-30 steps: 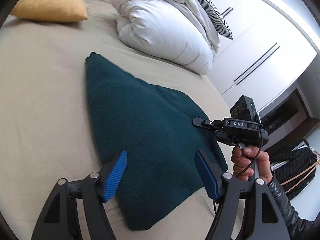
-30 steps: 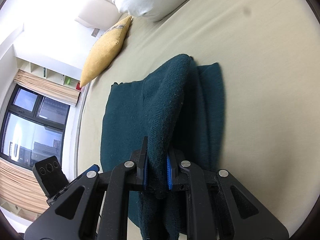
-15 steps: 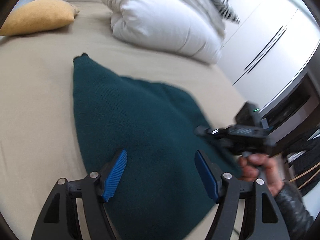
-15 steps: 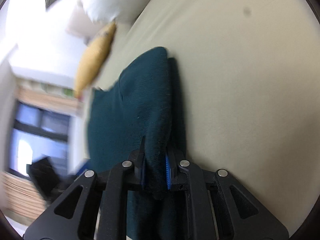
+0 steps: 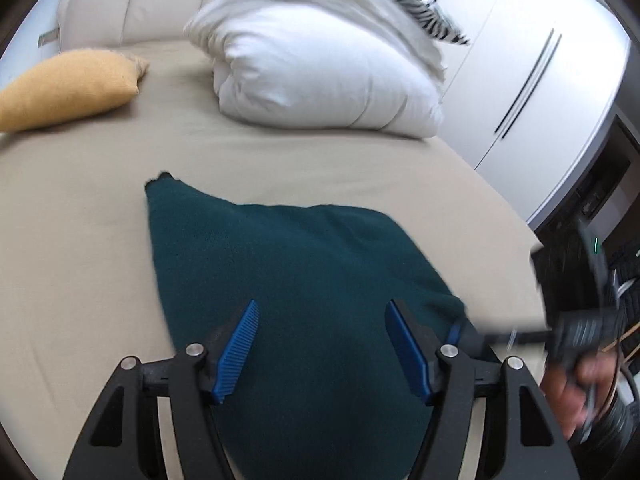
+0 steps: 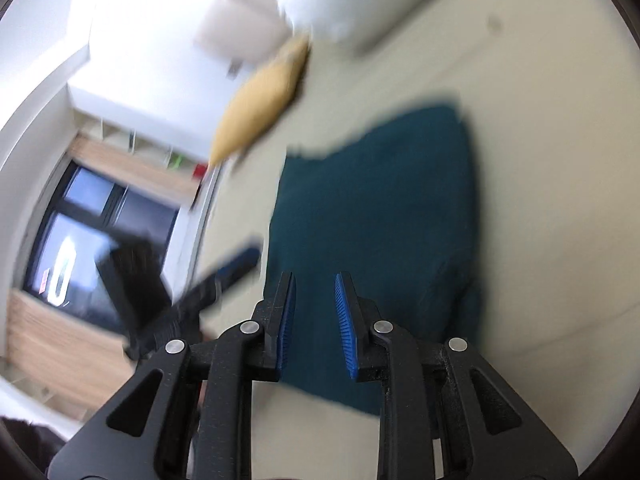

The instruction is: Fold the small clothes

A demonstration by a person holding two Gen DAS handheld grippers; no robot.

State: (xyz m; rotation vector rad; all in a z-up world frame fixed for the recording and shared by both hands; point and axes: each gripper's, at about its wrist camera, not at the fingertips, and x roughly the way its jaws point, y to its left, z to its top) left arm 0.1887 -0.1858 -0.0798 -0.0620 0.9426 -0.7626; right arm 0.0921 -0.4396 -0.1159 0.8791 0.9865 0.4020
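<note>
Now left gripper [image 5: 322,344] hovers low over dark green garment [image 5: 304,280], fingers spread wide, nothing between. Right gripper [image 6: 315,316] hangs above same garment [image 6: 384,216], fingers slightly apart, empty; right hand [image 5: 586,392] blurred at bed's right edge. Garment lies flat mid-bed [image 5: 80,216], toward near edge.

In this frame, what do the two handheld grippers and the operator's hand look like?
Both the left gripper and right gripper have black skeletal frames with triangular cut-outs, silver rivets and ribbed blue finger pads. The bare right hand emerges from a dark sleeve, blurred, with a thin cable nearby.
</note>
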